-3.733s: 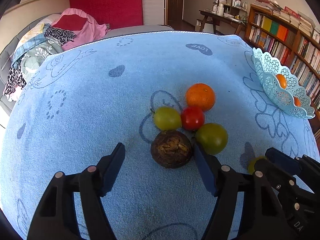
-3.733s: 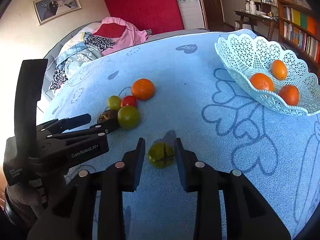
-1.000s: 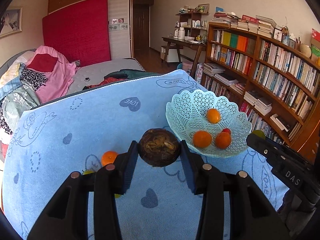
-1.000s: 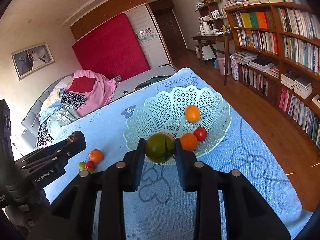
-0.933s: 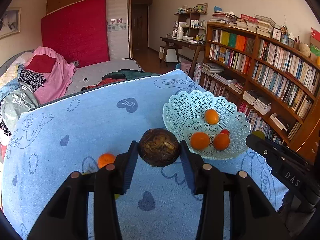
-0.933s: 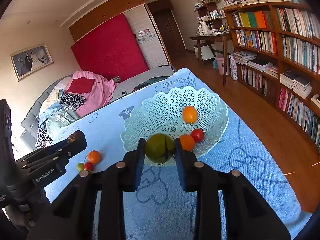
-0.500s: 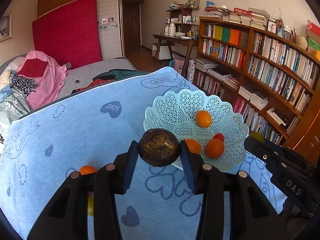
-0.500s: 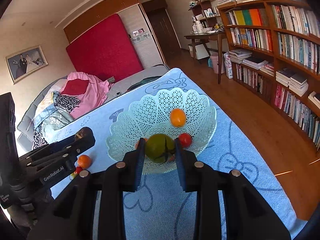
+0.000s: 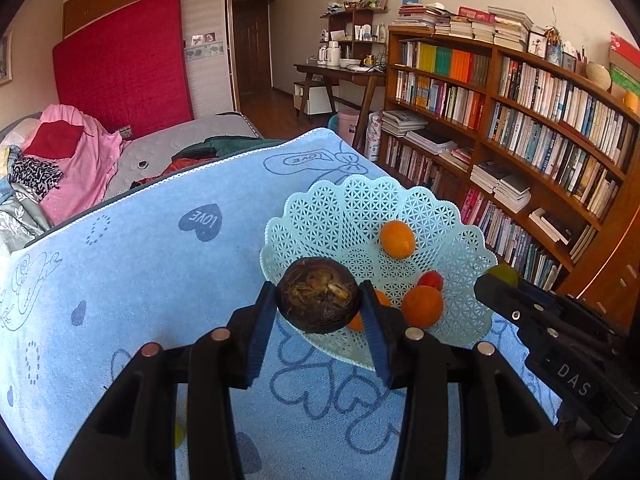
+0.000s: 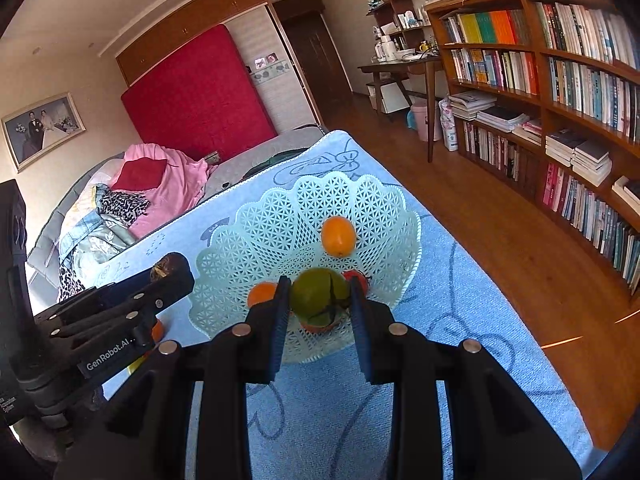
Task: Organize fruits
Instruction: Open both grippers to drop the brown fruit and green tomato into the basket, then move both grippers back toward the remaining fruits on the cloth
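From the left wrist camera we see the left gripper (image 9: 319, 314) closed on one dark brown, rough round fruit (image 9: 319, 300); both blue pads press its sides. It hangs over the near rim of one pale green lattice basket (image 9: 352, 216), which stands on a blue towel (image 9: 132, 264) with heart prints. In the basket we count three orange fruits: one oval orange (image 9: 397, 239) high up, one round orange (image 9: 422, 306) lower, and one more half hidden behind the right finger. One small red tomato (image 9: 431, 280) lies just beside the round orange. At the right edge the right gripper (image 9: 496, 280) shows a bit of a green fruit (image 9: 502, 273) at its tip.

From the right wrist camera we see the right gripper (image 10: 320, 312) clamped narrowly on one green tomato (image 10: 320, 297) with a dark crack, held above the basket (image 10: 280, 220). Inside we can count one oval orange (image 10: 338, 236), one round orange (image 10: 262, 294), one red tomato (image 10: 358, 277), and a further orange-red piece below the green tomato. At left, the left gripper (image 10: 170, 270) holds the brown fruit (image 10: 166, 264). One more orange fruit (image 10: 157, 330) lies on the towel (image 10: 440, 320) behind it.
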Demonstrator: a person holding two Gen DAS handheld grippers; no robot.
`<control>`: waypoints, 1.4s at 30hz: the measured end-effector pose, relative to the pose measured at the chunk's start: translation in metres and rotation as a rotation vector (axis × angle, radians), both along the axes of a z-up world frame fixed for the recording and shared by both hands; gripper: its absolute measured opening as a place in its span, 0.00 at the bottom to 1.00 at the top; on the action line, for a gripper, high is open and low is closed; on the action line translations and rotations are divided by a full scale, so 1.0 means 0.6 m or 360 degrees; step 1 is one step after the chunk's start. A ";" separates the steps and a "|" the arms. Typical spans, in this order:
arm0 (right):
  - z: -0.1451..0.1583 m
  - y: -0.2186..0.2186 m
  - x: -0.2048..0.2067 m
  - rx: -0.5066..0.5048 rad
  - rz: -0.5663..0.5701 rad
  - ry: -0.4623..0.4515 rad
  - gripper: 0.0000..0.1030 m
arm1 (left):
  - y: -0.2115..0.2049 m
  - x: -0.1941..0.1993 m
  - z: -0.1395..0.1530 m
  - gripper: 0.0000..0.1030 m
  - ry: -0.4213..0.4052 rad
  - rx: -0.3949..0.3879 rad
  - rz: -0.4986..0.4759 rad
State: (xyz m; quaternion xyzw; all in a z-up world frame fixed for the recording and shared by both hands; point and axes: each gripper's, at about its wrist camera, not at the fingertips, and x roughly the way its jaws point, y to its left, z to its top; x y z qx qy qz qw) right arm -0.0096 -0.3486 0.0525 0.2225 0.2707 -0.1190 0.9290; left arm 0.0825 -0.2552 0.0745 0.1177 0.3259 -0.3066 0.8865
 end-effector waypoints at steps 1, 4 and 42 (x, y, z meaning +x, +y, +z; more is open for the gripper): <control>-0.001 -0.001 0.002 0.0002 -0.0005 0.0001 0.29 | -0.002 0.001 0.001 0.42 -0.0005 -0.0002 -0.0003; -0.003 -0.006 0.003 0.0025 -0.0026 -0.0003 0.38 | -0.005 0.005 0.000 0.47 0.0005 -0.0004 -0.0015; 0.022 0.067 -0.013 -0.0007 0.0046 -0.0056 0.54 | 0.199 0.012 0.051 0.86 -0.0069 -0.0129 0.0398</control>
